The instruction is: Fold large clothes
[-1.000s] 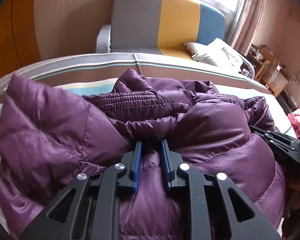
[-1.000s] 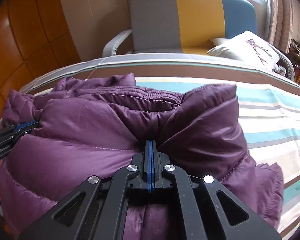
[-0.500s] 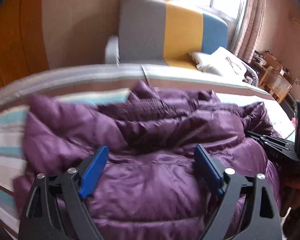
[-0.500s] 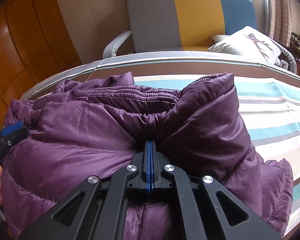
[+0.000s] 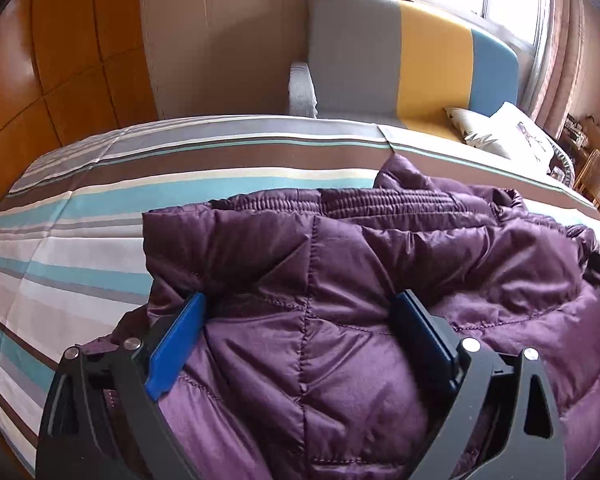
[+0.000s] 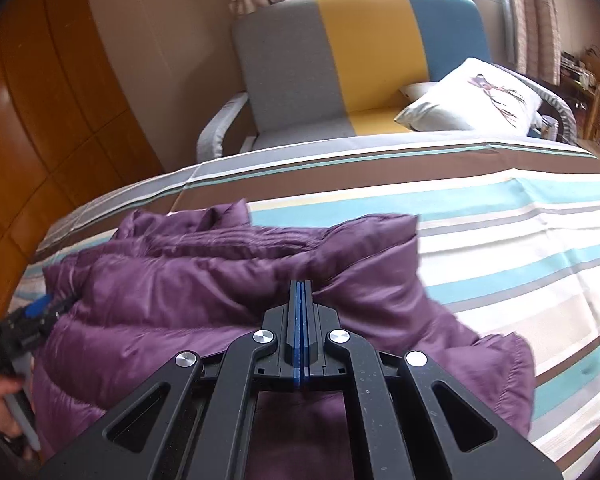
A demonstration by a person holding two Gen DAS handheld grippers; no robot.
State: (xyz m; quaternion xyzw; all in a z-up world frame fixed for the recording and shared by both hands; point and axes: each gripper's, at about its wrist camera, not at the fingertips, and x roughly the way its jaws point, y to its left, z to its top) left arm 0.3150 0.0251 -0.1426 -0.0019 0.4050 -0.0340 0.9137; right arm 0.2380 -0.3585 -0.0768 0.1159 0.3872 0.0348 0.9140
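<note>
Purple puffer jacket (image 5: 380, 280) lies bunched on the striped bedspread (image 5: 80, 240), filling the lower centre and right of the left wrist view. Bare striped cloth runs open to the left of the jacket's folded edge and along the top of it, up to the bed's far edge. Beyond that edge, an armchair (image 5: 400, 64) in grey, yellow and blue, with a white pillow (image 6: 472, 100) on its seat.

Left gripper (image 5: 304, 340): jaws spread wide and opening, blue pads (image 5: 176, 344) standing either side of a quilted swell of jacket, apparently not pressing it.

Right gripper (image 6: 300, 296): jaws fully together at lower centre of its view, tips buried in a pinched fold of jacket; fabric gathers toward them, so it looks gripped, though the blur there is heavy. Open bedspread fills the right half of that frame.

Jacket's near hem is cut off by the lower frame edge in both views. At far left of the right view, a hand (image 6: 0, 408) on the other gripper's handle, partly cropped.
</note>
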